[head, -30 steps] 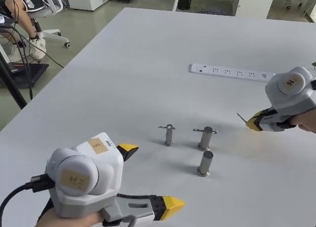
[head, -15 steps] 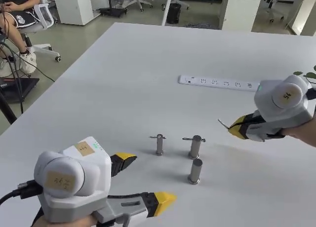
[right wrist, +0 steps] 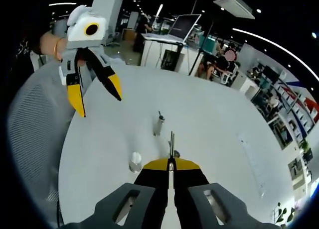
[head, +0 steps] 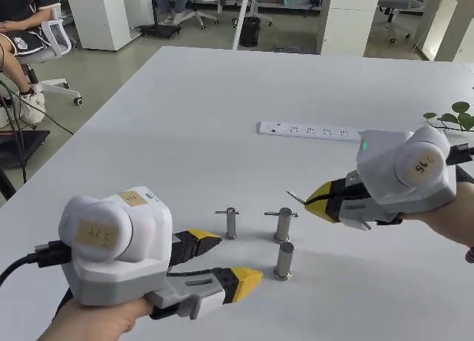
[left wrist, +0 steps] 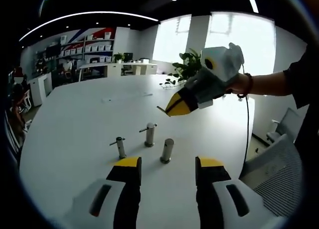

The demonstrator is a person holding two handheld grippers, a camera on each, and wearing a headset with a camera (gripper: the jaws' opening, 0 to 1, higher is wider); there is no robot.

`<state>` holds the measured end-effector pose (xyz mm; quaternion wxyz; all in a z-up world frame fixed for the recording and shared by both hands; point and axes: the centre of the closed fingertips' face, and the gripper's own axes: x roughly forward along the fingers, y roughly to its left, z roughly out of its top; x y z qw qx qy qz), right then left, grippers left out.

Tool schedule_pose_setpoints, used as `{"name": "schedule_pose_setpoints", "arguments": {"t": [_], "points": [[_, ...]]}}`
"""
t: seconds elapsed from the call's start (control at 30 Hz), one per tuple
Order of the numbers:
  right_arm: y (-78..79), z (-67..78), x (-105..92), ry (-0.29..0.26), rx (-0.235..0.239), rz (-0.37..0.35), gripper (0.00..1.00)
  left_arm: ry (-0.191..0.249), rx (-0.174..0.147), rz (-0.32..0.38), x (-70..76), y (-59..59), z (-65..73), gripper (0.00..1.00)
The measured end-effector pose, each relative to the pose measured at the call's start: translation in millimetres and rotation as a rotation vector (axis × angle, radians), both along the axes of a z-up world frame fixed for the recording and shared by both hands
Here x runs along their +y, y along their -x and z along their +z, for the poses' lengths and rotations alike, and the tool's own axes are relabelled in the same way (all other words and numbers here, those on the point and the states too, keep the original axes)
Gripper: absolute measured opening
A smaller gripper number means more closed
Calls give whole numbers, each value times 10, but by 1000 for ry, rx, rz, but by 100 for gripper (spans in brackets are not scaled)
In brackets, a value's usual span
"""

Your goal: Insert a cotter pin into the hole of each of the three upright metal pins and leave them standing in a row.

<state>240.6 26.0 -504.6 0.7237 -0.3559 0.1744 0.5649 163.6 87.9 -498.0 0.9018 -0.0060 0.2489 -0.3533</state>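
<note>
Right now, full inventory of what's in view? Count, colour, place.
table: one, white, under everything
metal pins: three, silver, upright mid-table, two far, one near
fitted cotter pins: two, silver, through the two far pins; the near pin has none
held cotter pin: one, silver, sticking out of the right gripper's tips
power strip: one, white, beyond the pins
plant: one, green, far right
seated person: one, far left, off the table
left gripper: white, yellow-tipped, open, near left of the pins
right gripper: white, yellow-tipped, shut, right of the pins
</note>
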Motion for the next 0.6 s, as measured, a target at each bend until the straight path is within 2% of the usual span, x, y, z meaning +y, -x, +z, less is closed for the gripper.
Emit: {"name": "schedule_pose_setpoints", "arguments": {"t": [0.07, 0.13, 0.23, 0.33, 0.4, 0.47, 0.6], "points": [[71, 21, 67, -7, -9, 28, 0, 9, 25, 4, -9, -9, -10, 38], [131, 23, 117, -14, 5, 43, 0, 15, 26, 6, -14, -24, -14, 37], [222, 33, 186, -18, -1, 82, 0, 32, 41, 8, -25, -36, -9, 30], [308, 47, 247, -22, -11, 120, 0, 70, 51, 20, -51, -51, 29, 28], [397, 49, 296, -24, -19, 169, 0, 95, 71, 28, -63, -53, 36, 27], [465, 45, 332, -31, -10, 186, 0, 118, 95, 36, -77, -45, 36, 25], [574, 36, 377, -26, -19, 229, 0, 162, 113, 50, -83, -48, 55, 23]]}}
